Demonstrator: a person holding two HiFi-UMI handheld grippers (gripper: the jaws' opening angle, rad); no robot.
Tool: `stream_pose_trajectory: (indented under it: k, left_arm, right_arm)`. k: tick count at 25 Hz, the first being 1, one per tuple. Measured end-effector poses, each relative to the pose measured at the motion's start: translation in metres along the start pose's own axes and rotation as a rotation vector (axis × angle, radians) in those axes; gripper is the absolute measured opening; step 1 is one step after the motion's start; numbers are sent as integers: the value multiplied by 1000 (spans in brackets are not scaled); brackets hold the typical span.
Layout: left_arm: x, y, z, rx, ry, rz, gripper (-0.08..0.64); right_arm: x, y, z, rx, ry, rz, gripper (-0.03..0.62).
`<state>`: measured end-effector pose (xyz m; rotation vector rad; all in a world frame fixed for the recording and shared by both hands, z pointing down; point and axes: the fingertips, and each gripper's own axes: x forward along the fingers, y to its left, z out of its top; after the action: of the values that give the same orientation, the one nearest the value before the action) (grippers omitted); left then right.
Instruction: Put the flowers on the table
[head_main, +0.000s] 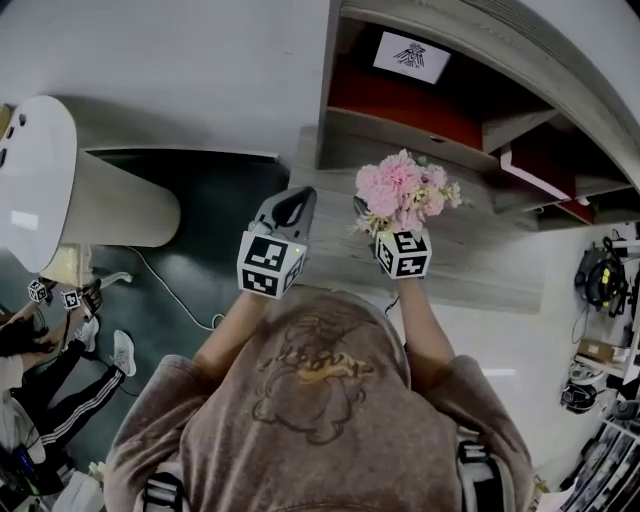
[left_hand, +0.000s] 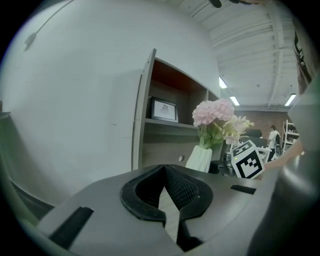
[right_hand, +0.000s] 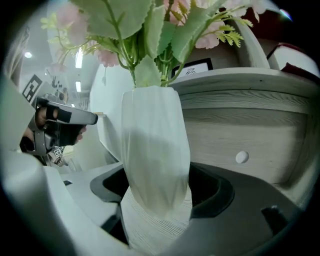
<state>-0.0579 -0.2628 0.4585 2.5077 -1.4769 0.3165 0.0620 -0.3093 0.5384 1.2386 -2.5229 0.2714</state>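
A bunch of pink flowers (head_main: 400, 190) stands in a white ribbed vase (right_hand: 155, 155). My right gripper (right_hand: 157, 192) is shut on the vase's lower body and holds it upright just over the pale wooden table top (head_main: 480, 255). Whether the vase's base touches the wood I cannot tell. In the head view the blooms hide the right gripper's jaws; its marker cube (head_main: 403, 253) shows below them. My left gripper (head_main: 290, 200) hovers to the left of the flowers, shut and holding nothing. In the left gripper view, flowers (left_hand: 215, 112) and vase (left_hand: 200, 159) appear ahead to the right, past the left gripper (left_hand: 167, 192).
Behind the table top rises a shelf unit with a framed picture (head_main: 410, 57) and red compartments. A drawer knob (right_hand: 242, 157) sits on the wooden front. A white rounded object (head_main: 40, 180) stands at the left over dark floor. Another person (head_main: 40, 380) is at the lower left.
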Motion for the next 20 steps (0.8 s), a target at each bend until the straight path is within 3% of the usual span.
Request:
stream_pose_trajectory:
  k: [20]
  left_arm:
    - [6,32,-13,-49,65,46,15]
  right_arm:
    - [67,-16,-52,-50,132,-32,358]
